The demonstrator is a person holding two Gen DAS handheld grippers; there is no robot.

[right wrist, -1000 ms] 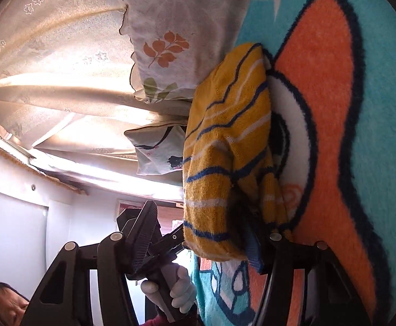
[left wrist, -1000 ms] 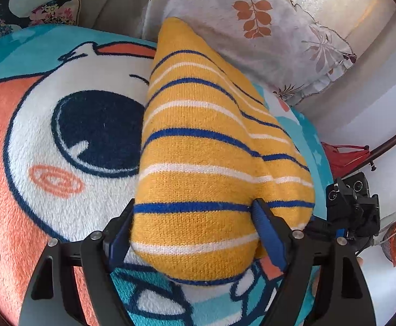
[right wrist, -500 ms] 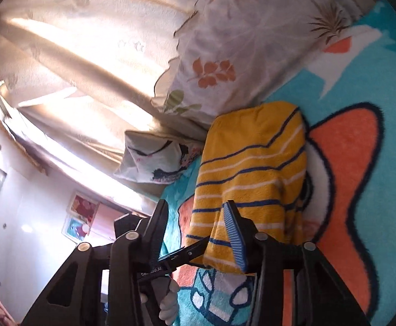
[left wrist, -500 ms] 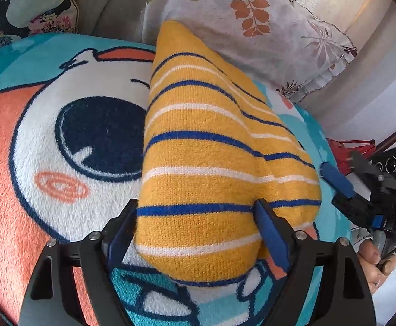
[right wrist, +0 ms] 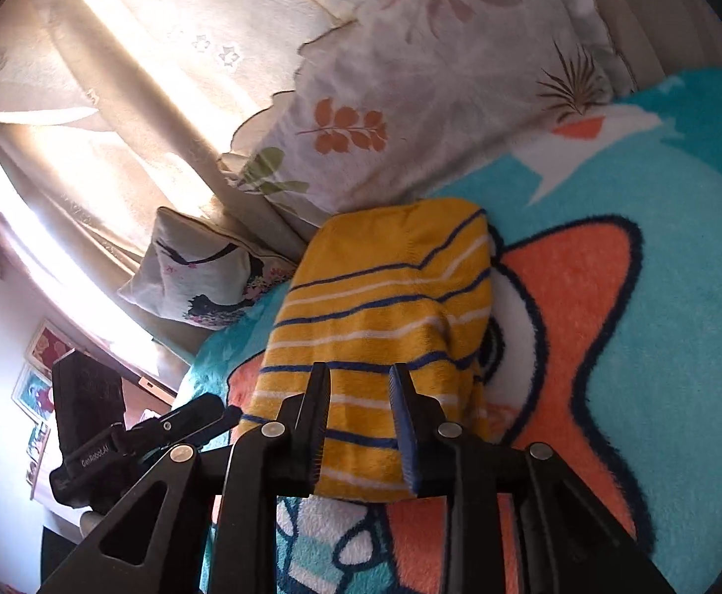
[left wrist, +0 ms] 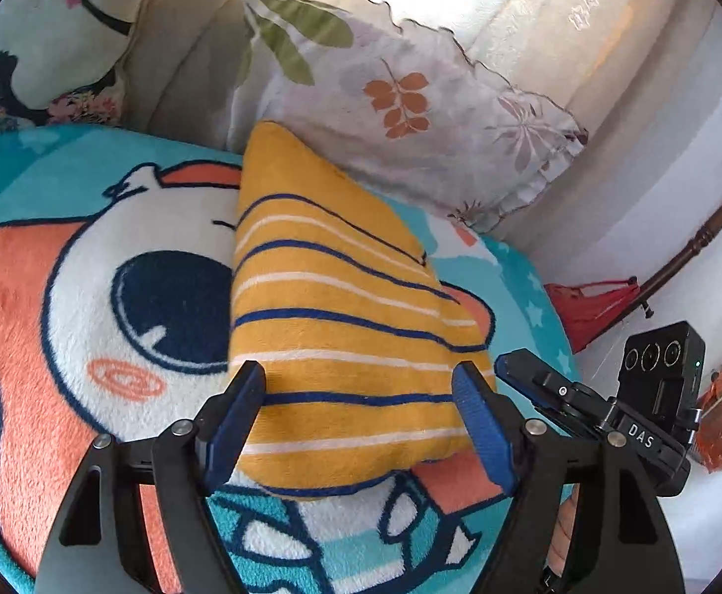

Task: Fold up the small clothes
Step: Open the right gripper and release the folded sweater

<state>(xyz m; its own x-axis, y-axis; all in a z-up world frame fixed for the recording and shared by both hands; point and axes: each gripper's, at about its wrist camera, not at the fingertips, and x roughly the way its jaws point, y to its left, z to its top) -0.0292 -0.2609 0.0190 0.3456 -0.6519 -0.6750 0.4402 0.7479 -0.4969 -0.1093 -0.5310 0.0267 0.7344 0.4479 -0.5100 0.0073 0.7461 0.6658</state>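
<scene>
The yellow striped garment (left wrist: 341, 341) lies folded into a compact bundle on the cartoon blanket (left wrist: 64, 326) that covers the bed, its far end close against the leaf-print pillow (left wrist: 400, 94). A second earlier both tools were at its near edge: the left jaws were pressed into the cloth on either side, and the right ones appeared to be closed on the edge. Now both have let go and backed off a little.

The left gripper (left wrist: 361, 420) has its jaws spread wide, straddling the near end of the bundle; whether the blue pads touch the cloth I cannot tell for certain. The right gripper (right wrist: 359, 425) hangs over the same near edge with its jaws parted only narrowly and nothing visibly pinched between them. In the left view it shows just beside the garment's right corner.

The bundle holds its shape with no grip on it, which suggests that this fold is complete. What remains, I judge, is either a last tidying press or moving the folded piece aside. Knit this soft may slump open if nudged.

Beyond the pillow hang pale curtains (right wrist: 128, 64), and a second cushion (right wrist: 197, 272) sits at the bed's head.
</scene>
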